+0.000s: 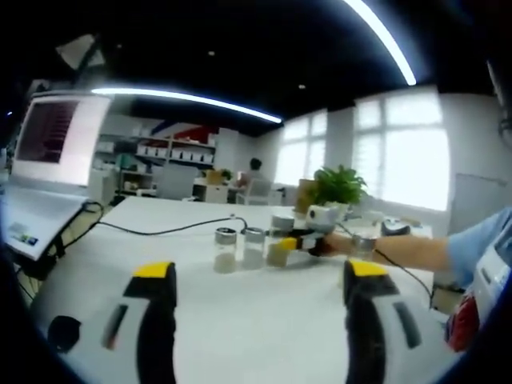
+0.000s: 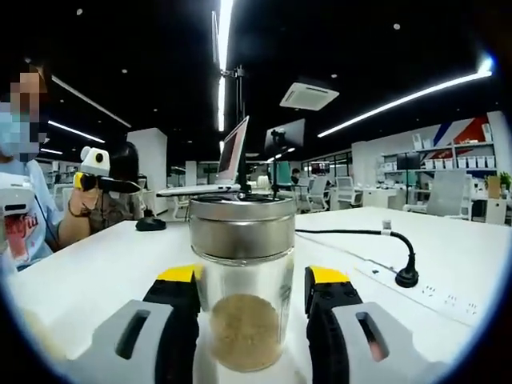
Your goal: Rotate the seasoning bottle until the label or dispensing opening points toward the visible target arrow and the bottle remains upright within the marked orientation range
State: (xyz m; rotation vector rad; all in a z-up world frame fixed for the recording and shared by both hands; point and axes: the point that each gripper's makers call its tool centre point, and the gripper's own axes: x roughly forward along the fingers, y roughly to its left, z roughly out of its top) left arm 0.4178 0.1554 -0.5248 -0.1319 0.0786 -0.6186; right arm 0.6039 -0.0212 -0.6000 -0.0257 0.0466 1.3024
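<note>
Long light strips glow on a dark ceiling, so the top of both views is dim. In the left gripper view, big windows shine so white that nothing shows through them, and the whole picture is soft and blurry. The white desk looks bright. The right gripper view is sharper. Its near jar is clear. Straight things bend near the round edges.
</note>
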